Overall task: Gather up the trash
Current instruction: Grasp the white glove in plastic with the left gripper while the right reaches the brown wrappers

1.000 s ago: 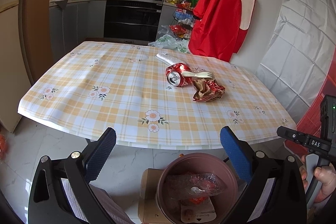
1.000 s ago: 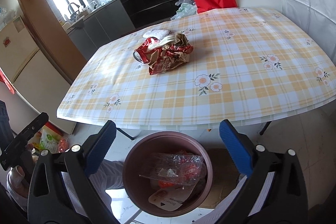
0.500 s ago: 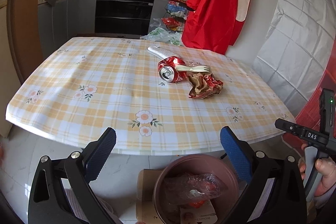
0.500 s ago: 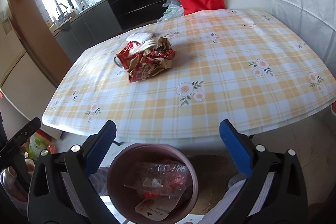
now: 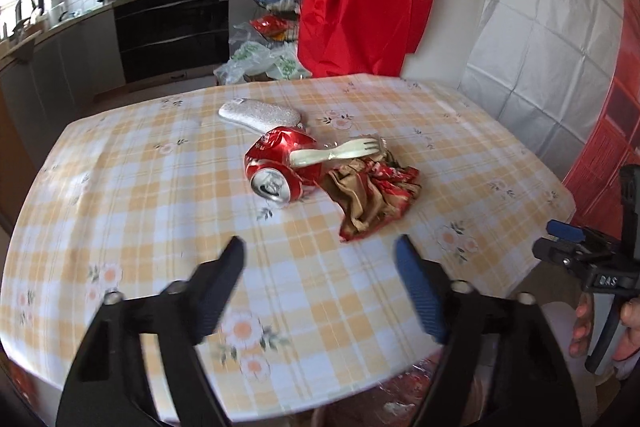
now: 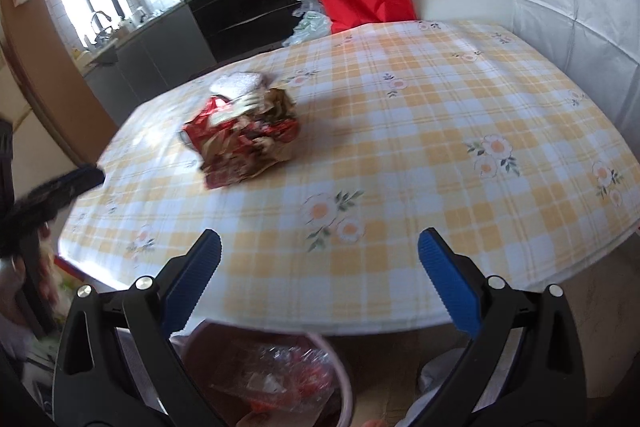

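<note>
The checked tablecloth (image 5: 140,187) fills my view. A crushed can (image 5: 280,167), fork (image 5: 336,155) and wrapper (image 5: 372,195) sit mid-frame. My left gripper (image 5: 320,283) and right gripper (image 6: 320,275) are both spread, holding nothing.

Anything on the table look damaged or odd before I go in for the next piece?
The can is crushed and lies on its side. A fork rests across it, so lifting the can may tip the fork off. The wrapper is crumpled against the can. Nothing looks spilled. Both tongs are open and empty.
</note>
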A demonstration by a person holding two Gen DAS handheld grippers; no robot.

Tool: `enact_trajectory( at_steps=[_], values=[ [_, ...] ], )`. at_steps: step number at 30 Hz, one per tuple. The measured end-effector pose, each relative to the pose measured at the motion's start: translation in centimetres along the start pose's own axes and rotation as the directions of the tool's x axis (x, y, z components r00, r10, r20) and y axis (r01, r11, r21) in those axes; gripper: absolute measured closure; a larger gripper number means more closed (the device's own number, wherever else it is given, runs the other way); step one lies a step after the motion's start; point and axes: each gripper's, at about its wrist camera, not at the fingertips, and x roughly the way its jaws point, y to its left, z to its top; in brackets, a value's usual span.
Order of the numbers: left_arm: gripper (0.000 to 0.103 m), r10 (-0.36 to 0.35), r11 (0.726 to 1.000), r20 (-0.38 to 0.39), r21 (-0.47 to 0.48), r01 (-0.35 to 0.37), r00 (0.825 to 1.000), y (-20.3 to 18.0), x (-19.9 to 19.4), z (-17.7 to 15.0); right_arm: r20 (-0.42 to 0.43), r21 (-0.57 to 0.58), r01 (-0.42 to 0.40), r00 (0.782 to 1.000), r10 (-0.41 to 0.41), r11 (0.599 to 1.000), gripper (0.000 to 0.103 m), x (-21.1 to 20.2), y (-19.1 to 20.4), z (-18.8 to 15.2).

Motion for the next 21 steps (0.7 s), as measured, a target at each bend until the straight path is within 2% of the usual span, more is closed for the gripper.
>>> enact_trajectory(
  at_steps=[2, 4, 6, 11, 13, 16, 18, 21],
  values=[
    [0.038, 0.023, 0.998, -0.014, 0.063, -0.022, 1.0, 0.0, 2.1, 1.7, -0.004, 0.005, 0.028, 1.0, -0.028, 1.0, 0.006, 1.2, -0.5, 0.7],
    [0.046, 0.023, 0.987, -0.031, 0.161, -0.018, 0.999, -0.3, 4.3, 3.2, -0.01, 0.016, 0.02, 1.0, -0.02, 1.0, 0.006, 2.3, -1.0, 1.4],
    [0.054, 0.039, 0.961, -0.055, 0.275, -0.023, 0.998, -0.8, 6.9, 4.9, -0.02, 0.03, 0.009, 1.0, -0.008, 1.0, 0.006, 3.3, -1.5, 2.0],
    [0.055, -0.01, 0.938, -0.099, 0.343, 0.043, 0.995, -0.3, 11.3, 7.9, -0.041, 0.061, -0.039, 0.998, 0.042, 0.997, 0.006, 5.4, -2.7, 3.3],
    [0.055, -0.019, 0.918, -0.112, 0.392, 0.061, 0.994, -0.7, 12.6, 8.4, -0.045, 0.07, -0.038, 0.998, 0.041, 0.997, 0.006, 5.9, -3.0, 3.7],
    [0.055, -0.043, 0.885, -0.197, 0.448, 0.129, 0.979, -1.7, 15.0, 8.4, -0.058, 0.084, -0.042, 0.997, 0.047, 0.996, 0.006, 6.4, -3.4, 4.1],
    [0.055, -0.015, 0.847, -0.19, 0.52, 0.114, 0.982, -2.6, 16.1, 8.2, -0.068, 0.08, -0.059, 0.996, 0.065, 0.995, 0.006, 6.6, -3.6, 4.3],
    [0.056, -0.024, 0.83, -0.215, 0.541, 0.139, 0.976, -3.2, 17.7, 8.4, -0.079, 0.08, -0.041, 0.996, 0.047, 0.996, 0.006, 7.0, -4.1, 4.2]
  ],
)
